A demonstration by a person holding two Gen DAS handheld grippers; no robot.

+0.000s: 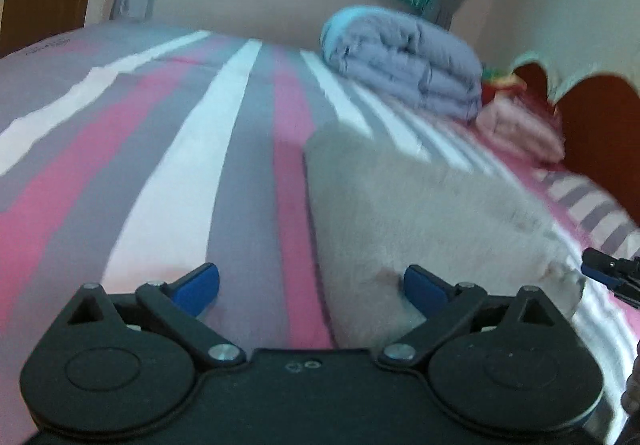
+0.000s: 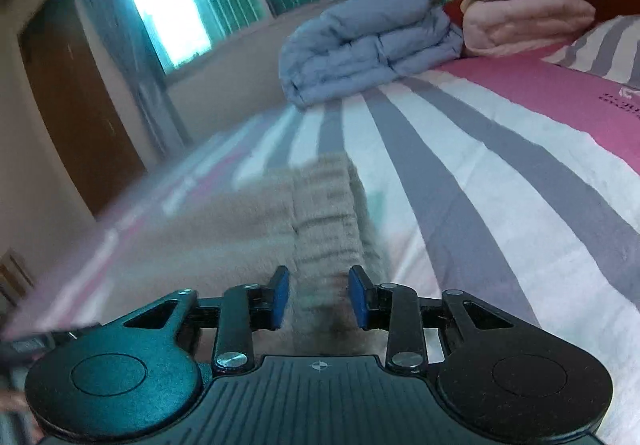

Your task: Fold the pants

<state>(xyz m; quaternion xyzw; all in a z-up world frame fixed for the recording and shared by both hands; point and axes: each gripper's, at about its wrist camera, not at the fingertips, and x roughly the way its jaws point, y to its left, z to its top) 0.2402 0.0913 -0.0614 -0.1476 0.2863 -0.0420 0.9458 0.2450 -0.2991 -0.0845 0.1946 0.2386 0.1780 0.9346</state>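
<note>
Home bedroom (striped bed [image 1: 224,149], folded quilt [image 1: 404,61])

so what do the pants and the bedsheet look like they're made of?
Pants: beige, looks like fleece or plush knit, matte and fuzzy; the right wrist view shows a ribbed, gathered band. Blur leaves the exact fabric open.
Bedsheet: smooth, thin woven cloth, likely cotton or a blend, printed pink, grey and white stripes, faint sheen, few wrinkles.

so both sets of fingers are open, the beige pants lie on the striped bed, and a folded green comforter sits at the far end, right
Not quite: the folded comforter is lavender-blue, not green, as the right wrist view shows. The rest holds: the left gripper and right gripper are open, and the beige pants lie on the striped bed.
</note>
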